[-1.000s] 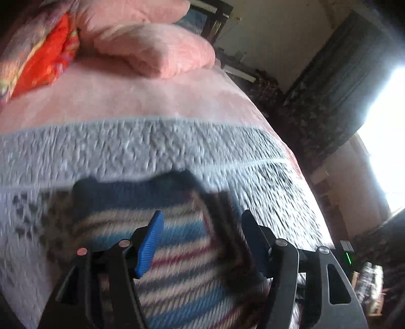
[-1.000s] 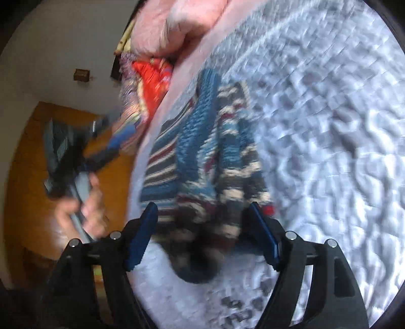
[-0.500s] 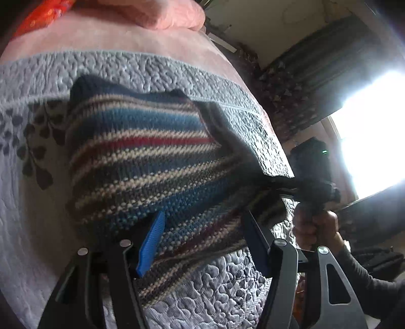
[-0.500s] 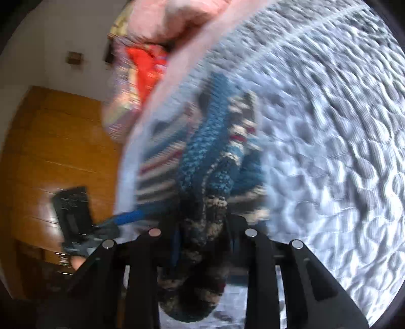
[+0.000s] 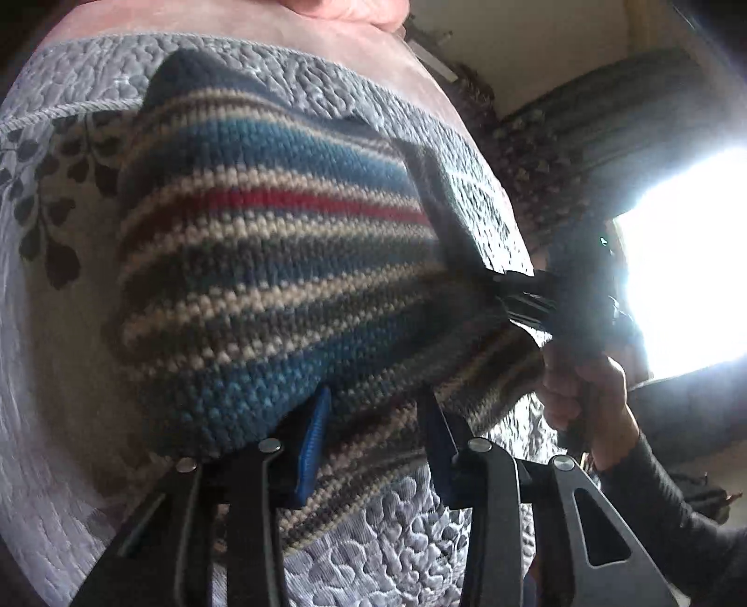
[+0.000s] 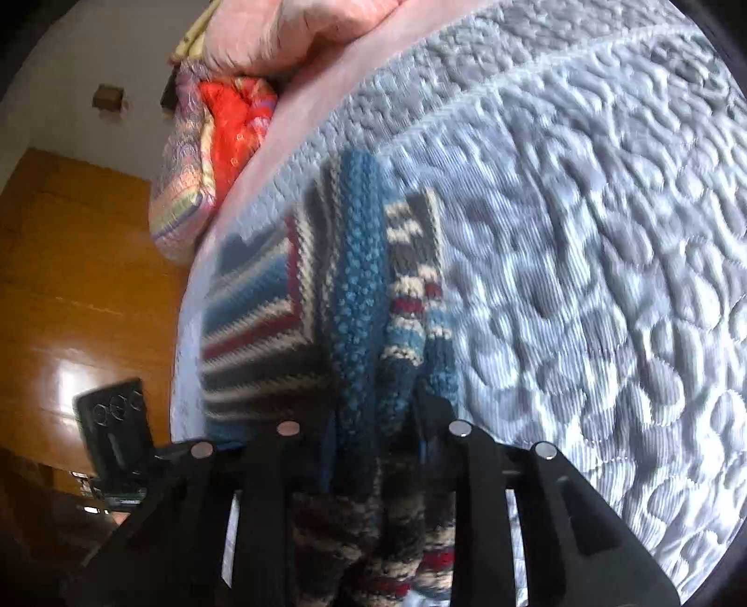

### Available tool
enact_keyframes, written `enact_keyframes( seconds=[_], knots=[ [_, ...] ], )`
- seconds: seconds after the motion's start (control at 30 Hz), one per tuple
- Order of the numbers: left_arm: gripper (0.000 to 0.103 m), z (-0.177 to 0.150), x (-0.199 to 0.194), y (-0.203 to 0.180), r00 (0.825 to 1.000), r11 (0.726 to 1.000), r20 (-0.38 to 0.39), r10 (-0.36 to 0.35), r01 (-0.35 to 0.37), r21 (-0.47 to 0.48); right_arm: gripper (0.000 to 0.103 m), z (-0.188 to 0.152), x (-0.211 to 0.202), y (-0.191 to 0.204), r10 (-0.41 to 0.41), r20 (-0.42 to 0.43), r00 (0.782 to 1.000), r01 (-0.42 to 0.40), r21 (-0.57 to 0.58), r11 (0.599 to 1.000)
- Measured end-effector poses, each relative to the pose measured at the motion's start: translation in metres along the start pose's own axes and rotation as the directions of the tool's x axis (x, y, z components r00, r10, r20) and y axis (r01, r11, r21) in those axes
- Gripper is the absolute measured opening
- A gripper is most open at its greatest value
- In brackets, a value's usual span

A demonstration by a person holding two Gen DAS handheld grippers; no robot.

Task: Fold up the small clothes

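Left wrist: striped knit sweater [image 5: 280, 261] flat on quilted bedspread [image 5: 401, 537], straight ahead of left gripper [image 5: 373, 420]; near hem between blue pads, jaws partly closed, gap visible, cannot tell if pinching. Stripes run across view. Right gripper [image 5: 523, 299] at sweater's right edge.

Right wrist: right gripper [image 6: 373, 420] clamped on bunched knit edge; sweater [image 6: 327, 303] stretches away, long axis forward. Chunky, thick, soft.

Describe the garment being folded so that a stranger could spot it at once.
Start at the bed's grey quilted bedspread, below the pink pillows. The striped knit sweater lies on it between both grippers. Alone here it has chunky blue, cream, grey and red bands, unlike the shiny red-orange cushion by the pillows.
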State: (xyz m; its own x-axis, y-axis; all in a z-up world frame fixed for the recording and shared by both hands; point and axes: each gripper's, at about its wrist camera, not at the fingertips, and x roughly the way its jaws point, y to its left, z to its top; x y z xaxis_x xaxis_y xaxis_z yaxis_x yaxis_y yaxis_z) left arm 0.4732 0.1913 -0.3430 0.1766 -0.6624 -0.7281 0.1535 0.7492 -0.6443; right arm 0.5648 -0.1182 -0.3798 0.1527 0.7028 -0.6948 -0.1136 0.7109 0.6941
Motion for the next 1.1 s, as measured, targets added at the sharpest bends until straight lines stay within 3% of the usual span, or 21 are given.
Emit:
enact_keyframes(
  seconds=[0.07, 0.13, 0.23, 0.37, 0.4, 0.47, 0.53, 0.6, 0.63, 0.77, 0.83, 0.9, 0.97, 1.0, 1.03, 1.1],
  knots=[
    [0.045, 0.0, -0.007, -0.006, 1.0, 1.0, 0.004, -0.009, 0.009, 0.006, 0.038, 0.007, -0.01, 0.002, 0.061, 0.004, 0.998, -0.061, 0.015, 0.998],
    [0.048, 0.005, -0.025, -0.01, 0.998, 0.999, 0.046, -0.038, 0.037, 0.018, 0.046, 0.019, -0.028, 0.005, 0.072, 0.076, 0.995, -0.074, 0.017, 0.997],
    [0.053, 0.021, -0.049, -0.004, 0.991, 0.999, 0.126, -0.05, 0.051, -0.005, 0.046, 0.04, -0.036, 0.006, 0.114, 0.094, 0.989, -0.118, 0.045, 0.992],
    [0.053, 0.044, -0.056, 0.019, 0.985, 0.994, 0.161, -0.058, 0.072, -0.084, 0.046, 0.054, -0.017, 0.006, 0.111, 0.04, 0.993, -0.113, 0.063, 0.992],
    [0.053, 0.048, -0.054, 0.027, 0.986, 0.992, 0.162, -0.043, 0.061, -0.106, 0.045, 0.051, -0.015, 0.003, 0.103, 0.031, 0.994, -0.104, 0.059, 0.993],
    [0.054, 0.05, -0.047, 0.044, 0.99, 0.987, 0.139, -0.038, 0.059, -0.151, 0.011, 0.044, -0.02, 0.008, 0.09, 0.032, 0.995, -0.09, 0.006, 0.996],
    [0.053, 0.052, -0.037, 0.057, 0.992, 0.98, 0.12, -0.037, 0.059, -0.188, 0.011, 0.044, -0.021, 0.014, 0.056, 0.095, 0.994, -0.052, -0.036, 0.998],
    [0.05, 0.053, -0.037, 0.058, 0.993, 0.98, 0.109, -0.042, 0.062, -0.188, 0.011, 0.043, -0.01, -0.002, -0.044, 0.076, 0.996, 0.044, 0.01, 0.999],
    [0.049, 0.055, -0.04, 0.055, 0.993, 0.98, 0.105, -0.045, 0.064, -0.187, 0.01, 0.041, -0.007, -0.007, -0.044, 0.075, 0.996, 0.043, 0.019, 0.999],
    [0.05, 0.079, -0.062, 0.033, 0.982, 0.99, 0.171, -0.076, 0.094, -0.102, 0.022, 0.038, -0.033, -0.001, 0.06, 0.133, 0.989, -0.065, 0.03, 0.997],
    [0.051, 0.092, -0.063, 0.032, 0.983, 0.993, 0.172, -0.058, 0.075, -0.093, 0.023, 0.037, -0.047, 0.01, 0.103, 0.163, 0.981, -0.104, -0.002, 0.995],
    [0.051, 0.103, -0.054, 0.039, 0.989, 0.993, 0.143, -0.036, 0.052, -0.108, 0.023, 0.035, -0.039, 0.024, 0.13, 0.105, 0.986, -0.127, -0.043, 0.991],
    [0.05, 0.11, -0.037, 0.046, 0.996, 0.993, 0.092, 0.013, -0.002, -0.114, 0.023, 0.029, -0.023, 0.025, 0.083, 0.019, 0.996, -0.082, -0.06, 0.995],
    [0.05, 0.111, -0.025, 0.049, 0.997, 0.993, 0.066, 0.03, -0.023, -0.113, 0.017, 0.026, -0.015, 0.022, 0.044, -0.009, 0.999, -0.044, -0.066, 0.997],
    [0.047, 0.109, -0.017, 0.049, 0.998, 0.994, 0.05, 0.044, -0.038, -0.105, 0.0, 0.024, -0.006, 0.016, -0.038, -0.018, 0.999, 0.036, -0.081, 0.996],
    [0.047, 0.109, -0.006, 0.047, 0.998, 0.994, 0.035, 0.061, -0.057, -0.091, 0.0, 0.023, -0.004, 0.004, -0.034, -0.014, 0.999, 0.033, -0.077, 0.997]
  ],
)
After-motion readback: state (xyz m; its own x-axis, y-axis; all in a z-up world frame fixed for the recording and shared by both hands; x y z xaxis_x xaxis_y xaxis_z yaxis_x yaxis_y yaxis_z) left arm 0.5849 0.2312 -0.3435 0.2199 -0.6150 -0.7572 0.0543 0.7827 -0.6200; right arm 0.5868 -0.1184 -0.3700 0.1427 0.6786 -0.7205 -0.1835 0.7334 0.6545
